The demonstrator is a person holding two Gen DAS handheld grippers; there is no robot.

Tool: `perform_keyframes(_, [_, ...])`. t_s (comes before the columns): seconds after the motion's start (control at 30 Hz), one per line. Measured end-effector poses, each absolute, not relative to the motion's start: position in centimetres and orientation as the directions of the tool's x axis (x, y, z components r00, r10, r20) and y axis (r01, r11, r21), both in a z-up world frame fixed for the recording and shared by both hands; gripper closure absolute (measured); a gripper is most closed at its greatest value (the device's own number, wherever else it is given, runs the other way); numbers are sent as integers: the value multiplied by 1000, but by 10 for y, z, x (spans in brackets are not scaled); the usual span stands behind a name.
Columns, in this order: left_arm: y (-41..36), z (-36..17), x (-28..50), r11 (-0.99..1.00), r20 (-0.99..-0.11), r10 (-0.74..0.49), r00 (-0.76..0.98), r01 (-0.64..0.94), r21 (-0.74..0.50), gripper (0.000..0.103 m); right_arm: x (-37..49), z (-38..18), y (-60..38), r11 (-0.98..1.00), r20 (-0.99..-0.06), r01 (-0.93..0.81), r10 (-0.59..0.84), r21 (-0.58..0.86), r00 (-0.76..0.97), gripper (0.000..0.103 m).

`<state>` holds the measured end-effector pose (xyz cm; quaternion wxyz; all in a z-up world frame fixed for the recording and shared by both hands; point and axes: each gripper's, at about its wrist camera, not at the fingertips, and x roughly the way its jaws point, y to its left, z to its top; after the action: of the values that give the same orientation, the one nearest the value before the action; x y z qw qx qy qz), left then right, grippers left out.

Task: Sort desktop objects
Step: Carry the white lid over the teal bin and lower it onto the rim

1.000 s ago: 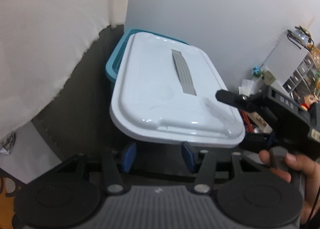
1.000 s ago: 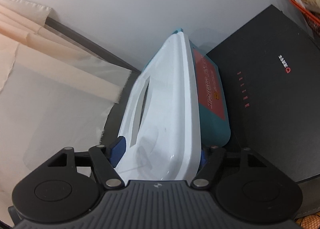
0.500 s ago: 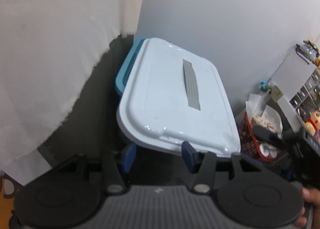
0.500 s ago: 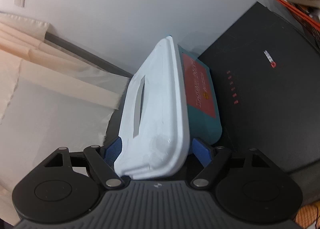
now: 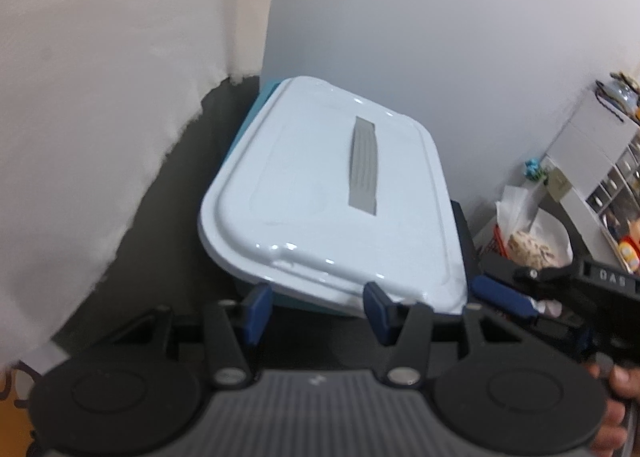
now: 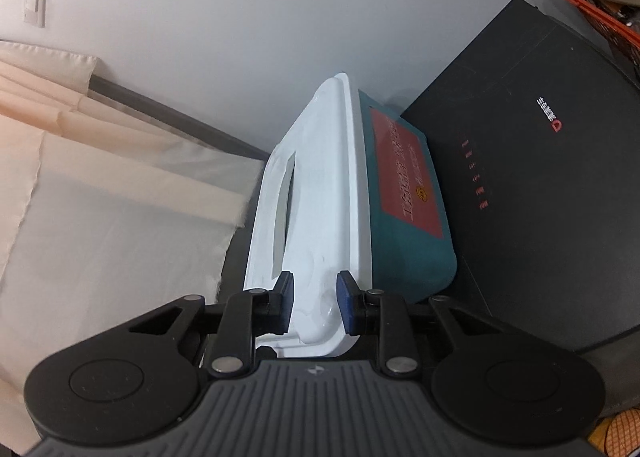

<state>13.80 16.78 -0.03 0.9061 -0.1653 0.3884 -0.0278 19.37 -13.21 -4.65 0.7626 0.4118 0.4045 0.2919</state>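
Right hand-held gripper (image 6: 313, 307) jaws just closed, now pinching the white lid's (image 6: 316, 217) near edge. Left hand-held gripper (image 5: 316, 307) spread, nothing between its pads, at the lid's front rim. Lid sits on teal box (image 6: 404, 217), beside black case (image 6: 540, 197) on worktop.

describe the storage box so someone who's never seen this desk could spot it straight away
Start at the pale wall behind the desk, then find the big flat black box with red markings. The storage box sits right beside it: teal, with a red label on its side. Its glossy white lid with a grey strip sets it apart.
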Motion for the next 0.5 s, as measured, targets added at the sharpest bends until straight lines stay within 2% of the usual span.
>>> perform_keyframes(0.07, [166,2,139,944,-690,-181,701,-73,-322,49,193,-46,-134,500,-392,-91,767,861,509,75])
perform_keyframes(0.17, [161,1,145,946,-688,-185,702,-61,-317,49,186,-51,-138,494,-394,-73,766,866,508,59])
perform_keyframes(0.2, [160,0,146,947,-688,-184,702,-61,-315,49,185,-55,-137,496,-404,-65,770,866,494,57])
perform_keyframes(0.4, [156,-5,153,950,-693,-183,698,-55,-307,49,185,-72,-121,493,-424,-44,788,869,446,59])
perform_keyframes(0.5, [155,-4,155,955,-692,-178,700,-46,-292,49,191,-68,-115,477,-402,-56,793,877,458,73])
